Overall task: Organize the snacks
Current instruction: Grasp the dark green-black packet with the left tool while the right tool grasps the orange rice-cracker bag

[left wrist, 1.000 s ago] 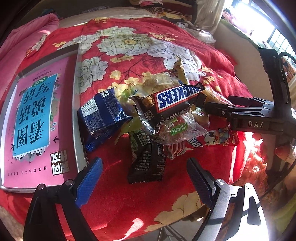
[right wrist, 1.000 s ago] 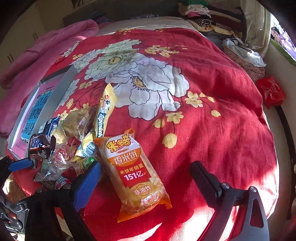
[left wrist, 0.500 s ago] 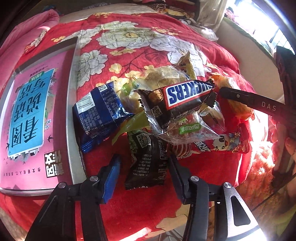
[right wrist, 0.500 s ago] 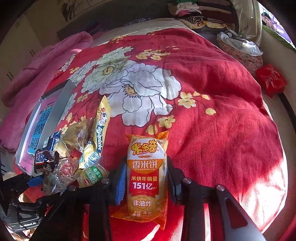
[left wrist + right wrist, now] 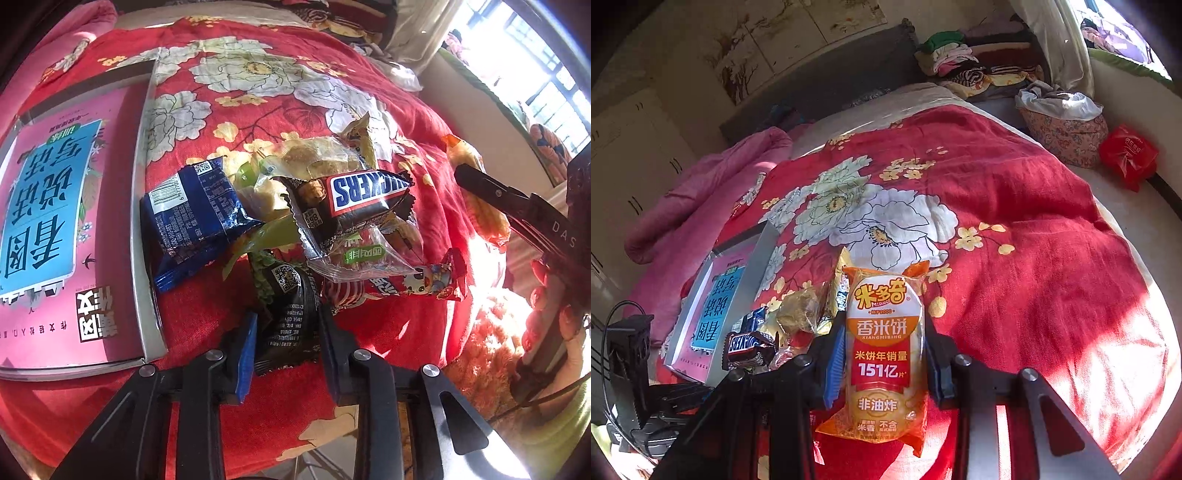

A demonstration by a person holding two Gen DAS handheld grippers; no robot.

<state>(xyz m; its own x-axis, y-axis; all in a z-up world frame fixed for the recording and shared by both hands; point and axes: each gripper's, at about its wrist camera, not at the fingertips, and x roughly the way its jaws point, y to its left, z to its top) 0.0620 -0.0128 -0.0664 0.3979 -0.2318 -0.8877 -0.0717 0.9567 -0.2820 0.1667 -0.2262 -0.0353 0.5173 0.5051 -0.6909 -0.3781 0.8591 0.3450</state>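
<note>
Now that both tongs have closed, left gripper (image 5: 286, 341) pinches the black packet (image 5: 291, 325), right gripper (image 5: 884, 363) clamps the rice-cracker pack (image 5: 884, 354); sorting can start.

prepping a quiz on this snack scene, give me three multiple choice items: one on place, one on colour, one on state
1. Where does the Snickers bar lie?
A. on top of the snack pile
B. on the pink book
C. on the floor

2. What colour is the packet beside the pink book?
A. white
B. dark blue
C. purple

3. What is between the right gripper's fingers?
A. nothing
B. a bottle
C. the orange rice cracker pack

Answers: 1 A, it rests on the other wrappers. 2 B, the blue packet shows it. 3 C, both fingers press its sides.
</note>
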